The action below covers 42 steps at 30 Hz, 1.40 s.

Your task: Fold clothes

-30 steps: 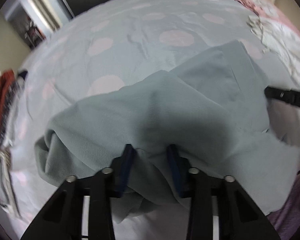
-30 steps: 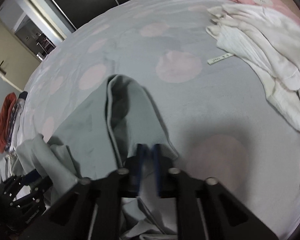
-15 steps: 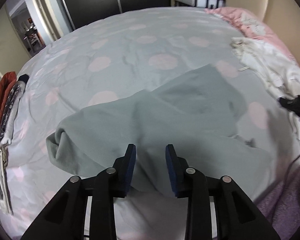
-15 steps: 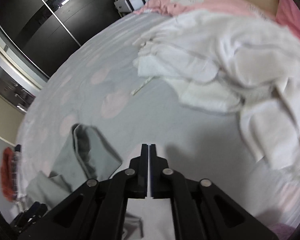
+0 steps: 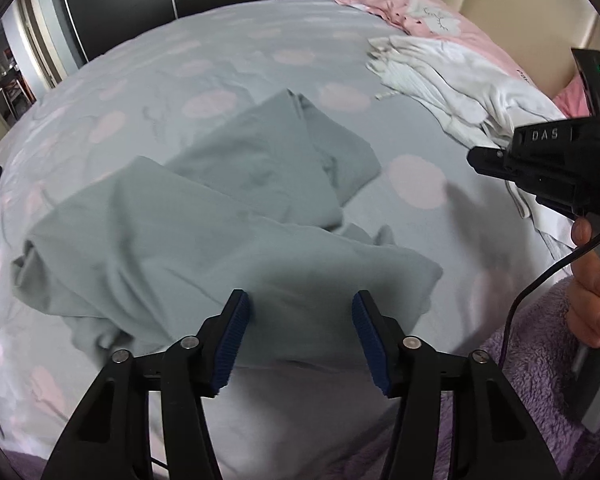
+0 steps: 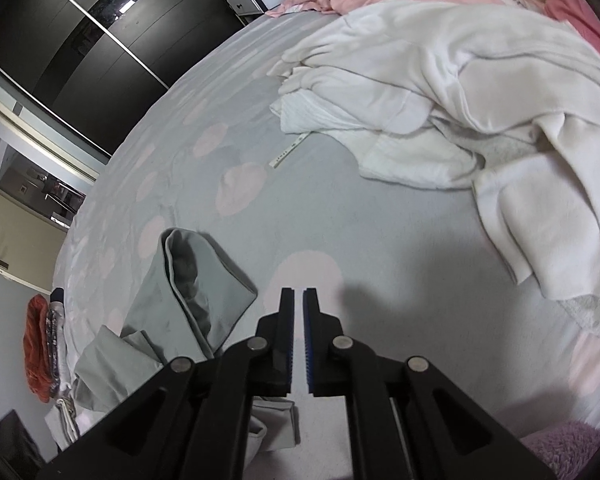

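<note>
Our wide-open left gripper (image 5: 298, 316) sits nearest the grey garment (image 5: 204, 220), directly ahead running far-right, while our nearly closed, empty right gripper (image 6: 295, 304) hovers to its right.

On the bed (image 5: 228, 68) the garment (image 5: 220, 216) lies crumpled at centre, one folded end reaching toward 1 o'clock. The left tool (image 5: 298, 312) hangs over its near edge at 6 o'clock. A heap of clothes (image 5: 452, 80) lies at 2 o'clock, a pillow (image 5: 416, 12) behind it. The right tool (image 6: 298, 300) is over bare bedding, with the garment at its 9 o'clock and the heap at 1 o'clock.
</note>
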Motion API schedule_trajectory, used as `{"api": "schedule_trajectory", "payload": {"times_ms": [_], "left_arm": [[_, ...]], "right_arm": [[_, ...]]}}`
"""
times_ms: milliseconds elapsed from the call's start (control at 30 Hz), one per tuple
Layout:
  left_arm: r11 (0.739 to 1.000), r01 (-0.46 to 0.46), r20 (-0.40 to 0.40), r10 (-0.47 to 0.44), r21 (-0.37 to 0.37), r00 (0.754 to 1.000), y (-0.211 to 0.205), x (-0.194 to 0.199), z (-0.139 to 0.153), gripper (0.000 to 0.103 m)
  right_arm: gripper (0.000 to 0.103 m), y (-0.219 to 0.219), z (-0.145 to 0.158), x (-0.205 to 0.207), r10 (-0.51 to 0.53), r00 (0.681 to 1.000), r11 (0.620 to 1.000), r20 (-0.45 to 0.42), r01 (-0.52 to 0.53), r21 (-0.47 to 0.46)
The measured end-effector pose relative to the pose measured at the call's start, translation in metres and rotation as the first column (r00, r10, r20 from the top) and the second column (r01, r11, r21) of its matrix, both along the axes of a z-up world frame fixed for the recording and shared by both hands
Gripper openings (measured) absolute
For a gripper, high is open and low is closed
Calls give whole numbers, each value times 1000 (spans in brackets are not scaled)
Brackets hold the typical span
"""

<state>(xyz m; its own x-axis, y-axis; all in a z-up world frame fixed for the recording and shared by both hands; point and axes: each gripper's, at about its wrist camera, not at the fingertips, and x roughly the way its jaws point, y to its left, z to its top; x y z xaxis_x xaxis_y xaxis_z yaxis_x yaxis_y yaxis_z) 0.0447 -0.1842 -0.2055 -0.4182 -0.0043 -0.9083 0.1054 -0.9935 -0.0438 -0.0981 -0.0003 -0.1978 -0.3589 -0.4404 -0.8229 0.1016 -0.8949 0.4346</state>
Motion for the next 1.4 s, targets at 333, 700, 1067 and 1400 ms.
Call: {"api": "schedule_trajectory", "payload": {"times_ms": [333, 700, 1067, 1400], "left_arm": [[997, -43, 99, 50, -70, 994, 2, -16, -37, 26], [977, -204, -117, 197, -56, 973, -75, -1, 50, 15], [779, -627, -349, 582, -18, 734, -256, 61, 120, 15], [316, -944, -106, 946, 90, 306, -395, 145, 31, 14]], "right_arm": [[6, -1, -8, -3, 11, 999, 1000, 34, -10, -18], [6, -7, -12, -7, 31, 998, 999, 50, -30, -21], [26, -46, -23, -16, 165, 986, 986, 35, -163, -40], [34, -95, -56, -28, 239, 968, 969, 72, -243, 49]]}}
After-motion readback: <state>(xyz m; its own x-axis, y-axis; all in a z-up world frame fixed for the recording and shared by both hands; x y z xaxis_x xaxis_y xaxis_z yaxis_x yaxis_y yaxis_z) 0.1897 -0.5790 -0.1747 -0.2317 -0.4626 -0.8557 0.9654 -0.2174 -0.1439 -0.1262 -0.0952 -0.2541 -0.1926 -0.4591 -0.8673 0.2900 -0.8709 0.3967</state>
